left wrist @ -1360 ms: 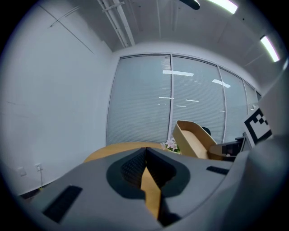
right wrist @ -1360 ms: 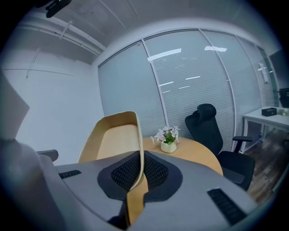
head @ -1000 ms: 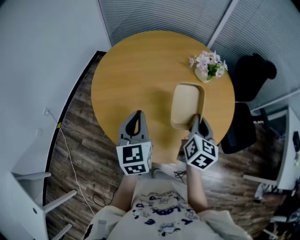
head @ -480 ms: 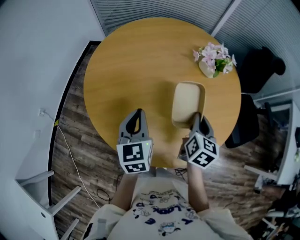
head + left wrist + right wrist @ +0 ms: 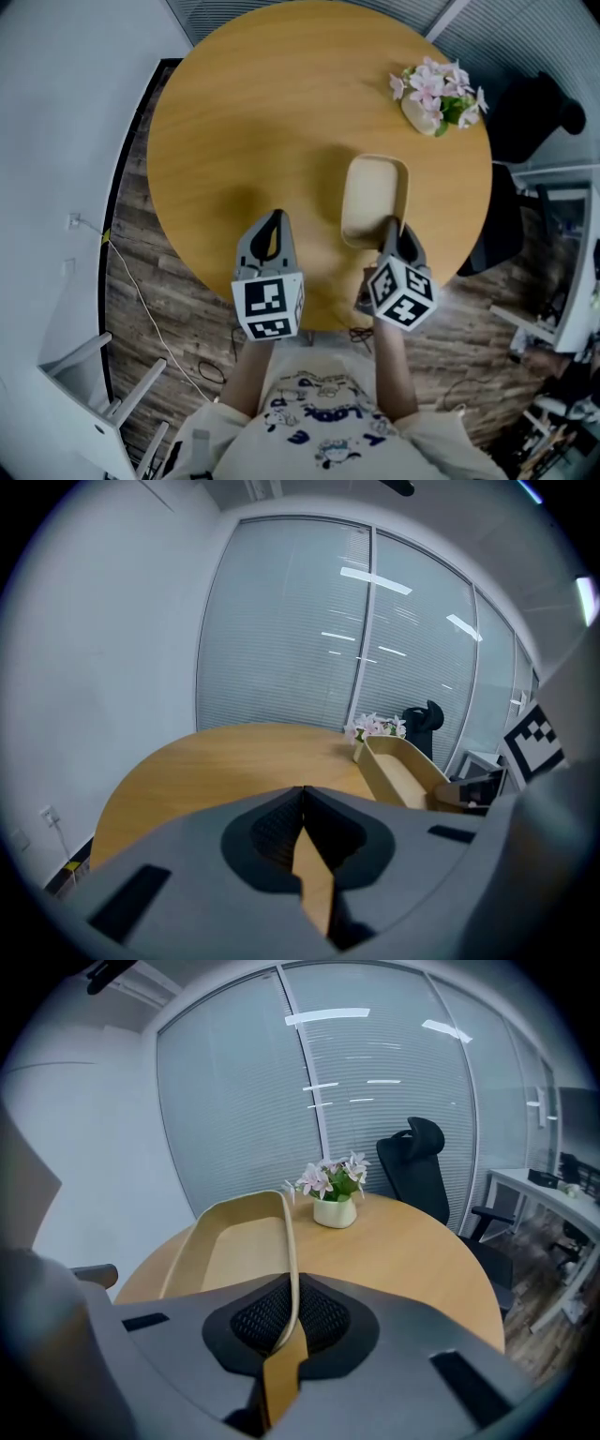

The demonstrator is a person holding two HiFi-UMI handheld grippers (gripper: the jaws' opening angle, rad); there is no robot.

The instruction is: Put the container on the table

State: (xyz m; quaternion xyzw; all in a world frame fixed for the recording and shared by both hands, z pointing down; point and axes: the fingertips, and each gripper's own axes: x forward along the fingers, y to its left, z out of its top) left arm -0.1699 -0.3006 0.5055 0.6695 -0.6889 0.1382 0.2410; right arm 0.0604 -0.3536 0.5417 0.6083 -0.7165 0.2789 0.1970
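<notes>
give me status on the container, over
Right gripper shut on container rim. Left gripper shut, empty. Container over table, touchdown unclear. Flower pot beyond it, apart; nothing in the way.

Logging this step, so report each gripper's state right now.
Left gripper: closed, jaws together, holding nothing.
Right gripper: closed on the rim of the shallow beige oblong container.
</notes>
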